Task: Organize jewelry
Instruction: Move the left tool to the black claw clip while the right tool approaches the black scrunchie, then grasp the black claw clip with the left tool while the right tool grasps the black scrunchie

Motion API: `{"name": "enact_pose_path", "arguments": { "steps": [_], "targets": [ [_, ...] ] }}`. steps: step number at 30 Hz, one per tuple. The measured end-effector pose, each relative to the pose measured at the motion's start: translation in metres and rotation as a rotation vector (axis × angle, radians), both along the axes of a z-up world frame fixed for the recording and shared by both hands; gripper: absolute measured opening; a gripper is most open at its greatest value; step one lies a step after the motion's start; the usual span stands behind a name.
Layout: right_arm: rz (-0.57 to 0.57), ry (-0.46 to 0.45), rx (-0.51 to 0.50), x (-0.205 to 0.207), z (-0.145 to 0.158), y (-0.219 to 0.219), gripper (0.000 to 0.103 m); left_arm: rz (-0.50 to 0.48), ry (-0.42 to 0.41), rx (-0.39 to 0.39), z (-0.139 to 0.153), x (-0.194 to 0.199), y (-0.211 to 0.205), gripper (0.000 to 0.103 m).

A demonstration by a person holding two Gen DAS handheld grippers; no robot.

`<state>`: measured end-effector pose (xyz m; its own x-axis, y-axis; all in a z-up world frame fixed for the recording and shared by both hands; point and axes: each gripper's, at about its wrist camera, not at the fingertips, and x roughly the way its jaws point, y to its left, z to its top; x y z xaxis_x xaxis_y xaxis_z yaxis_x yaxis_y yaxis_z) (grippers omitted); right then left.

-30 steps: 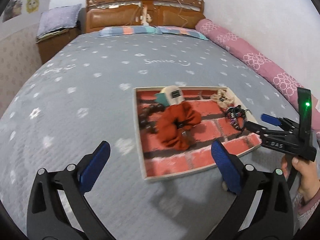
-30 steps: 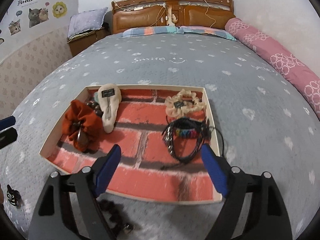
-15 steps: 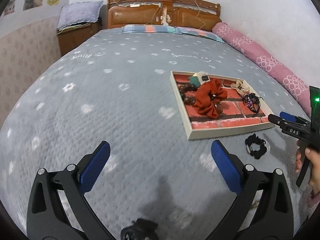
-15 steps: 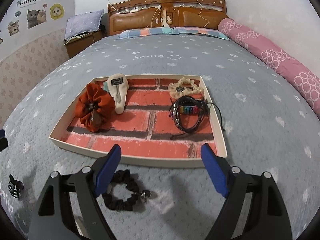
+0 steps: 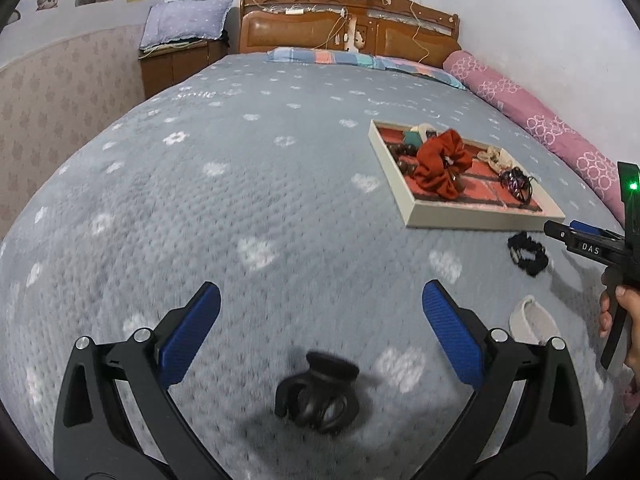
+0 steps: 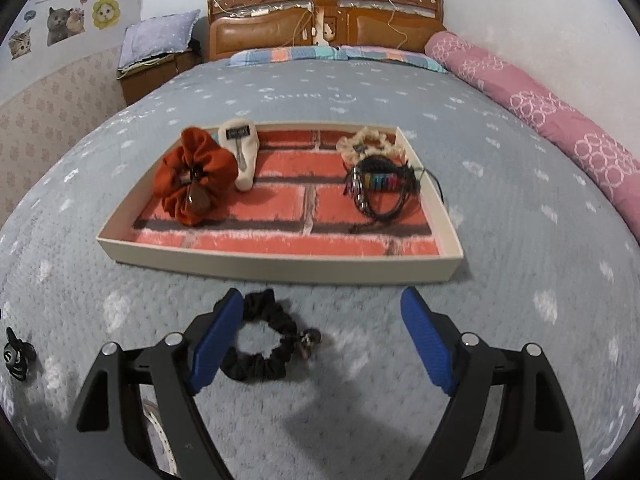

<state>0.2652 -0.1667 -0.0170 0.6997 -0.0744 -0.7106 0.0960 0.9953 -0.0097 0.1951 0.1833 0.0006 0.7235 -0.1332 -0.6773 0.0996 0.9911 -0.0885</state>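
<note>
**Two pickups lined up**

Left gripper [image 5: 320,332] gapes wide over the black claw clip [image 5: 318,398] on the bedspread. Right gripper [image 6: 322,338], equally spread, frames the black scrunchie [image 6: 260,344] just before the tray [image 6: 280,268]. Centre first, then squeeze low.

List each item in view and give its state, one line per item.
left tongs: open, empty, above the black claw clip
right tongs: open, empty
black claw clip: on the bedspread, outside the tray
black scrunchie: on the bedspread, outside the tray
tray: holds rust scrunchie and bracelets
</note>
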Motion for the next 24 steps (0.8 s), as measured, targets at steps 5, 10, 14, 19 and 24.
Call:
{"name": "enact_pose_path", "arguments": {
  "steps": [5,10,14,19,24],
  "targets": [
    [-0.017,0.032,-0.01,0.001,-0.012,0.002,0.071,-0.001,0.033,-0.01,-0.016,-0.007,0.001,0.098],
    [-0.016,0.049,-0.02,0.005,-0.019,0.006,0.068,0.001,0.043,0.013,-0.027,-0.012,-0.002,0.097],
    [-0.007,0.062,-0.046,0.005,-0.024,0.01,0.068,-0.001,0.063,0.022,-0.032,-0.009,-0.004,0.094],
    [-0.007,0.1,-0.026,0.011,-0.032,0.007,0.058,-0.023,0.113,0.019,-0.04,-0.005,-0.006,0.069],
    [0.004,0.118,-0.018,0.017,-0.037,0.009,0.051,-0.031,0.16,-0.004,-0.049,0.003,-0.005,0.045]
  ]
}}
